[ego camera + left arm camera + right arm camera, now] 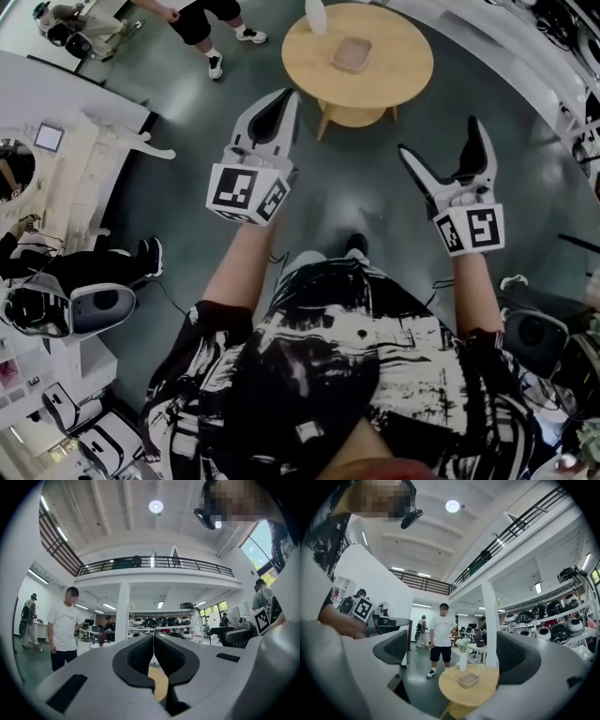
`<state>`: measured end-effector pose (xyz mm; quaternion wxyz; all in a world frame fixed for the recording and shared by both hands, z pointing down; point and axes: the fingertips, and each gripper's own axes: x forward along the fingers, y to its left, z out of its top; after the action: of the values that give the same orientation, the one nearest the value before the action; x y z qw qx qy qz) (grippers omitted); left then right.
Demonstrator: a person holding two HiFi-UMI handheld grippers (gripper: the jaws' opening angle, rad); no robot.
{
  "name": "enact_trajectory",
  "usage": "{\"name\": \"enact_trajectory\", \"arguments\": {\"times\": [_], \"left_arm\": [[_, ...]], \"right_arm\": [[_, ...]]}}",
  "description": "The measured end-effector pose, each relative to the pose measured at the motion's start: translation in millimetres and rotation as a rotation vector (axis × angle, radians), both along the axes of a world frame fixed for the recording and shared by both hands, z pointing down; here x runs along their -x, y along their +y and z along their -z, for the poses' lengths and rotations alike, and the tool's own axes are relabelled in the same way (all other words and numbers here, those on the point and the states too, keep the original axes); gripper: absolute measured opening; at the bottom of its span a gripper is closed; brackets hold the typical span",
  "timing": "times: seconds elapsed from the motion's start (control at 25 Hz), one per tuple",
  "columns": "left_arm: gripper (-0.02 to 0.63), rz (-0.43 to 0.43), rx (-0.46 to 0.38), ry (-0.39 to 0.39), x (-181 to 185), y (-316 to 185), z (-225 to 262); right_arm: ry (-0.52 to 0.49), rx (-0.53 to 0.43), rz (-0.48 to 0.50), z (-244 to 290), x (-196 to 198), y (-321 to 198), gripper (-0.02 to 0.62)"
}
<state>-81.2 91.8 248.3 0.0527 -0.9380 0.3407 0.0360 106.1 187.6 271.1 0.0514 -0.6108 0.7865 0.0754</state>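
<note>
The left gripper [278, 101] is pinched closed on nothing, the right gripper [441, 139] wide apart and empty. Both point at the round wooden table [309, 75] the person faces, well apart from it, where a clear box [352, 53] sits

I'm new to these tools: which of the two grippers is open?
The right gripper: its jaws stand wide apart with nothing between them. On the left gripper they are pressed together.
</note>
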Motion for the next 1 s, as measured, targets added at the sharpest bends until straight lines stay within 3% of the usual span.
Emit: {"name": "enact_trajectory", "arguments": {"times": [0.36, 1.0], "left_arm": [[0.002, -0.023, 0.013, 0.01, -35, -91, -10], [0.002, -0.141, 0.042, 0.029, -84, -341, -11]], "right_arm": [[0.023, 0.011, -0.011, -2, -31, -88, 0.569], [0.047, 0.07, -0.09, -5, -66, -333, 0.569]]}}
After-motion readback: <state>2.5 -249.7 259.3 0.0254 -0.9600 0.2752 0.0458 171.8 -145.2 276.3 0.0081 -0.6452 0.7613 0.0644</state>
